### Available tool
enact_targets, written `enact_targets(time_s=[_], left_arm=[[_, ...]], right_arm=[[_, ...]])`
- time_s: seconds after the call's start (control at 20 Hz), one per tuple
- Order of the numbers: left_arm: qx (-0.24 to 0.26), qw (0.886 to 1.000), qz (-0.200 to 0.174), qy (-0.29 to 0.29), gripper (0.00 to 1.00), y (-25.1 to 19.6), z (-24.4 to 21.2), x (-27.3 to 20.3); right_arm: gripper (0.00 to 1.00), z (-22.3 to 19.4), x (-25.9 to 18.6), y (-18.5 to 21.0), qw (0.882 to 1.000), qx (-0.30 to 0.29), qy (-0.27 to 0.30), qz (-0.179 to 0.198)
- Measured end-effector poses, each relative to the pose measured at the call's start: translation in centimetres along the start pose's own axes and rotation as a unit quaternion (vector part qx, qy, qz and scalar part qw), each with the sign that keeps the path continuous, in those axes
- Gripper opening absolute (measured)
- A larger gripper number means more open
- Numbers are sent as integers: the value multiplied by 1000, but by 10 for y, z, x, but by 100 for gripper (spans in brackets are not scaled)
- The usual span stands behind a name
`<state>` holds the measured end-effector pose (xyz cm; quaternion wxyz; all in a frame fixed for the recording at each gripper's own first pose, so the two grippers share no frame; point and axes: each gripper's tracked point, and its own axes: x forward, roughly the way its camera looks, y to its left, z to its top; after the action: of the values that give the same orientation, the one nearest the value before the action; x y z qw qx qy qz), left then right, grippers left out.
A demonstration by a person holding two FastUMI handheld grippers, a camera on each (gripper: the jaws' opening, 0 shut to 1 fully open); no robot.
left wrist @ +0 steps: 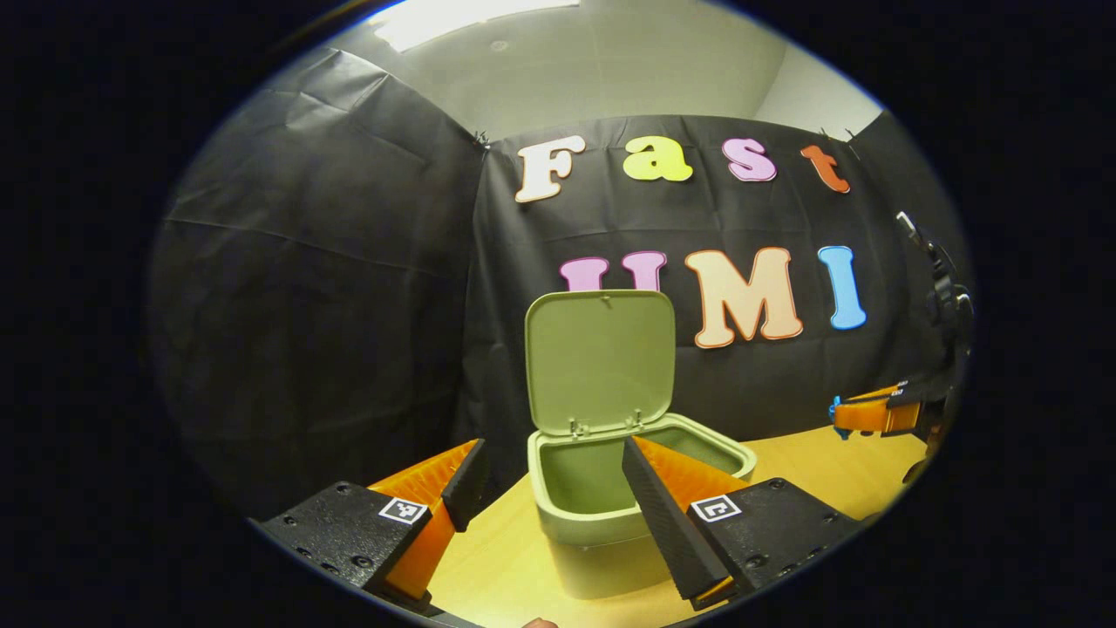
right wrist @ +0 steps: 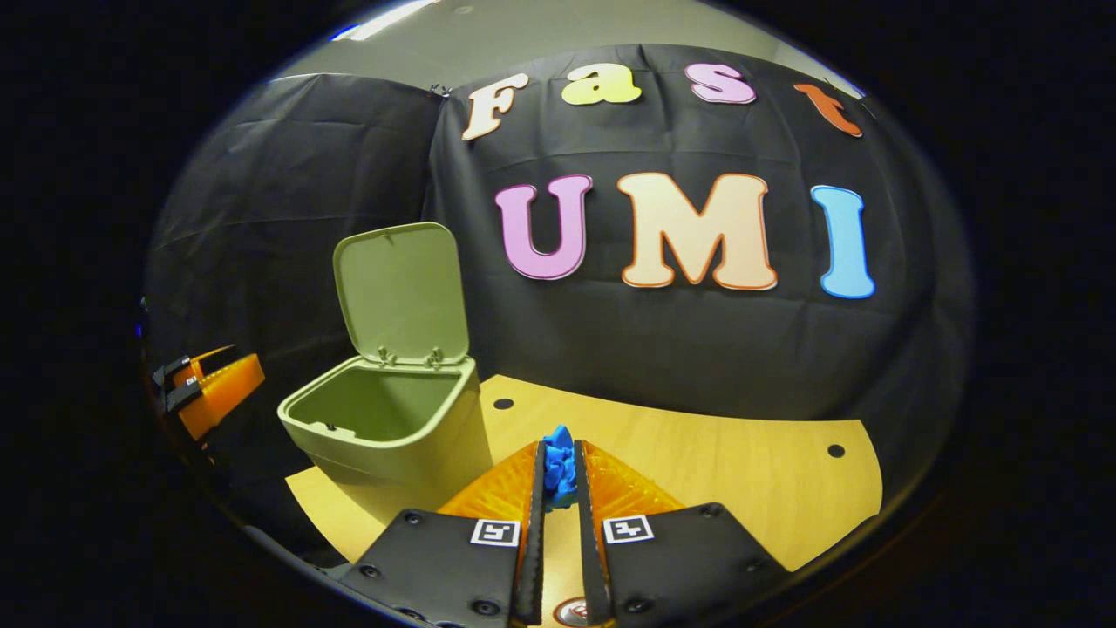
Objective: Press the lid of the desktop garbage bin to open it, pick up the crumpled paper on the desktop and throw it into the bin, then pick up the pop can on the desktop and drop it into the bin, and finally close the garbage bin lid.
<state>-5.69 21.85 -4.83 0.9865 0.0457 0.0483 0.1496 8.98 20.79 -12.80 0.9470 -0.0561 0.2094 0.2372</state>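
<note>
The bin (right wrist: 392, 419) stands on the tabletop (right wrist: 697, 462) with its lid (right wrist: 401, 292) tipped up and back, so the mouth is free. The right gripper (right wrist: 558, 475) has its jaws pinching the crumpled paper (right wrist: 559, 467) (a small blue wad), held above the tabletop, near the bin's side. The left gripper (left wrist: 549, 488) hangs just before the bin with its jaws spread and nothing between them. To do this step well, I judge the right gripper should carry the paper squarely over the opening, clear of the upright lid and the rim, and only then let go. The left should keep aside.
</note>
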Motion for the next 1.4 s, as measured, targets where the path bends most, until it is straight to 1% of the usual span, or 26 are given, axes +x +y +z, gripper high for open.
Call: enact_targets(time_s=[0.05,0.1,0.15,0.35,0.5,0.6,0.65,0.75,0.9,1.0,1.15,1.2,1.3,1.4], left_arm=[[-1,1000,5,4,94,7,-2,0],[-2,1000,9,8,94,14,-6,-1],[-1,1000,14,12,94,21,-11,-2],[5,999,27,29,94,40,-24,-2],[6,999,29,36,94,46,-30,0],[11,999,27,39,94,45,-31,2],[13,999,26,38,94,44,-29,2],[17,999,23,35,94,40,-28,5],[17,999,11,35,94,25,-27,8],[14,999,-2,31,94,8,-23,9],[7,999,-32,23,94,-23,-18,8],[4,998,-54,19,94,-46,-15,8],[1,996,-88,17,94,-79,-15,7],[0,993,-113,18,94,-108,-15,4]], right_arm=[[21,6,6,12,1000,1,-3,11],[17,12,12,23,1000,2,-8,21],[20,17,18,33,999,2,-12,30],[21,30,45,73,997,-5,-15,70],[21,30,57,104,994,-6,-14,106],[20,26,66,118,993,-8,-3,119],[21,23,70,122,993,-8,4,119],[52,18,72,125,993,-13,11,119],[100,23,63,114,994,-27,-3,106],[100,28,54,103,995,-28,-18,98],[100,35,32,67,996,-29,-37,70],[99,36,21,44,997,-31,-41,51],[100,32,1,7,999,-24,-41,21],[100,28,-16,-25,999,-16,-41,-7]])
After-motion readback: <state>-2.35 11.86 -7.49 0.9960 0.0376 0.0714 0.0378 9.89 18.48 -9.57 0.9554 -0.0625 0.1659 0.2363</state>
